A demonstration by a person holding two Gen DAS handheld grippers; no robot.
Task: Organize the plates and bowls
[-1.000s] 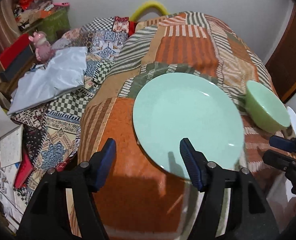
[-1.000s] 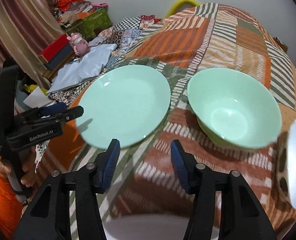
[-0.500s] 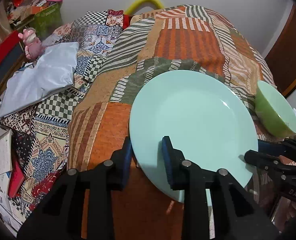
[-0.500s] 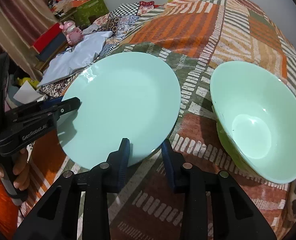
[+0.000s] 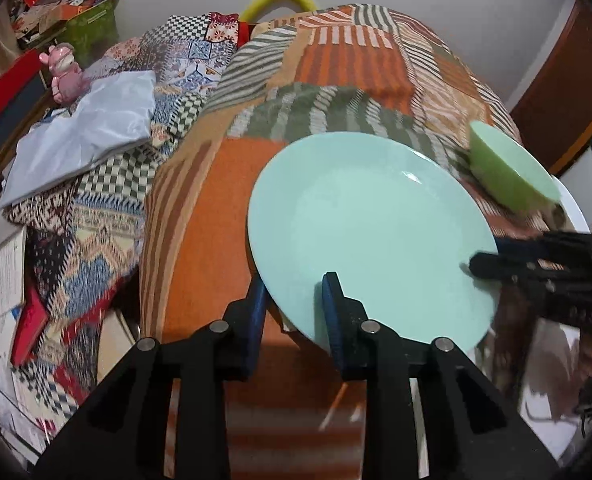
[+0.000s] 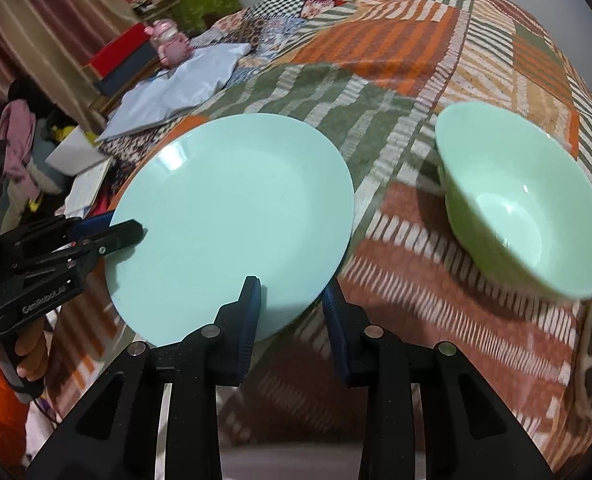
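Okay so both your claws just went from wide open to clamped on the same plate (image 5: 368, 232). A second ago the left claw (image 5: 293, 300) had its jaws spread either side of the near rim, and the right claw (image 6: 291, 300) was gaping over bare cloth. Now each one is nearly closed with the plate's edge pinched between its pads, one pad on top and one underneath.

In the left wrist view your left claw bites the rim at about 7 o'clock and the right one comes in from 4 o'clock. In the right wrist view it flips: the right claw is at 6 o'clock on the plate (image 6: 231, 216) and the left one (image 6: 107, 230) at 9.

The plate also looks tilted now, with the near edge raised off the patterned cloth (image 5: 368, 60) and shadow showing under it. It was flat before. I'd say you've got it, and it's just starting to lift.

The green bowl (image 6: 528, 208) hasn't been touched. It sits on the cloth well clear at 3 o'clock of the plate, leaning a bit toward you.

For the task, I read this as the pickup done and the carry next. Two grips on a thin slick rim is decent, but keep both hands moving together or the plate will twist in the pads. Can't tell where you mean to put it; nothing in view looks like a stack or rack.
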